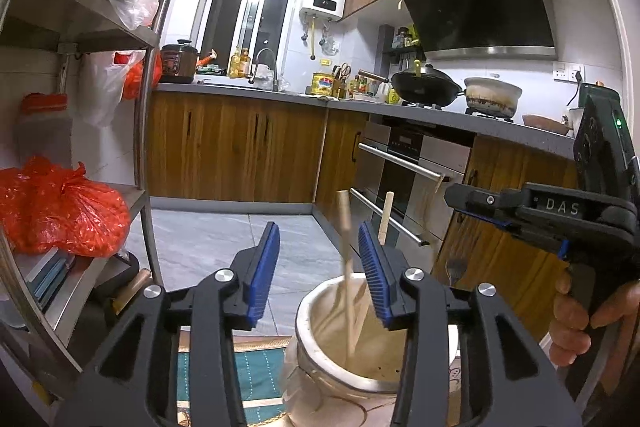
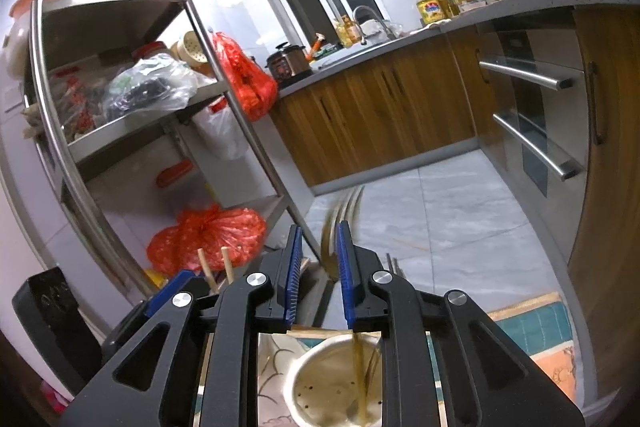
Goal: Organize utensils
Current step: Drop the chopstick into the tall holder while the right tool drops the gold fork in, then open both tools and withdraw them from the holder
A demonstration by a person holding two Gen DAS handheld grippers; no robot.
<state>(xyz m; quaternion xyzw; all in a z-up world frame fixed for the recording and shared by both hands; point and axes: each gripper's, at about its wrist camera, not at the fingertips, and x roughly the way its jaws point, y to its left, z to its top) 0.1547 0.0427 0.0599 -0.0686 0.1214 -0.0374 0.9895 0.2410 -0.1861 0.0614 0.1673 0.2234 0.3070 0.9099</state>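
Note:
A white ceramic utensil holder (image 1: pixel 320 301) (image 2: pixel 298 367) stands just below both grippers. My left gripper (image 1: pixel 319 229) is open; a blurred wooden chopstick (image 1: pixel 346 267) leans between its blue pads, its lower end inside the holder, touching neither pad. A second stick (image 1: pixel 386 213) shows behind the right pad. My right gripper (image 2: pixel 320 227) is slightly open, with a blurred bundle of chopsticks (image 2: pixel 340 219) close to its right pad and running down into the holder. The right gripper (image 1: pixel 540 211) also shows at the right of the left wrist view, held by a hand (image 1: pixel 576 323).
A steel rack (image 2: pixel 80 131) with red plastic bags (image 1: pixel 60 211) stands to the left. Wooden cabinets and an oven with bar handles (image 1: pixel 400 163) lie ahead and right. A teal patterned mat (image 1: pixel 248 371) lies under the holder. Grey floor tiles (image 2: pixel 440 219) stretch beyond.

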